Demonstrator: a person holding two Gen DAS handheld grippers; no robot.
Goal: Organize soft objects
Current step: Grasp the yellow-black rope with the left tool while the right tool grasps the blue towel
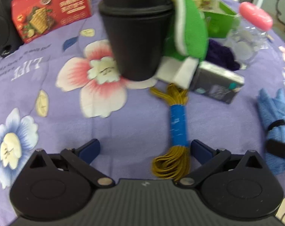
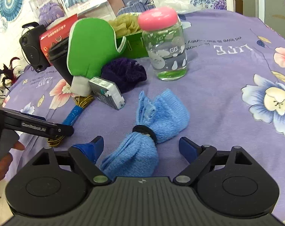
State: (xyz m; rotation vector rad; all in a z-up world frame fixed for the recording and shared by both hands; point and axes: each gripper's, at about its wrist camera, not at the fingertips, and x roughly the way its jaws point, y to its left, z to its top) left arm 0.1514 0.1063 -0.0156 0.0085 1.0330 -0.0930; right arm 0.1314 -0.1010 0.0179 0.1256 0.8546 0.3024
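The towel (image 2: 148, 131) is blue terry cloth, rolled and cinched at its middle by a black elastic band (image 2: 145, 130), with both ends flaring out. It lies on the purple floral sheet (image 2: 227, 98), its near end between the spread blue pads of the right gripper (image 2: 140, 148). The jaws stand wide and the pads are clear of the cloth.

The cord (image 1: 175, 131) is an olive-gold skein of thin braided strands, wrapped at mid-length in glossy blue tape. It lies flat, its looped near end just inside the right pad of the left gripper (image 1: 145, 149). These jaws also stand wide, nothing gripped.

Beyond the cord stands a matte black tapered cup (image 1: 136, 32) with a lid. Leaning against it is a green padded mitt (image 2: 89, 47) with white piping and a grey-white cuff. Near the cuff lies a small grey rectangular box (image 2: 107, 93), and behind that a dark purple fuzzy bundle (image 2: 125, 71). A clear glass jar (image 2: 166, 50) with a rounded pink lid stands to the right. A green bin (image 2: 133, 44) behind holds a tan mesh puff (image 2: 125, 24). A red carton (image 1: 50, 13) and a black speaker (image 1: 2, 30) stand at the far left.
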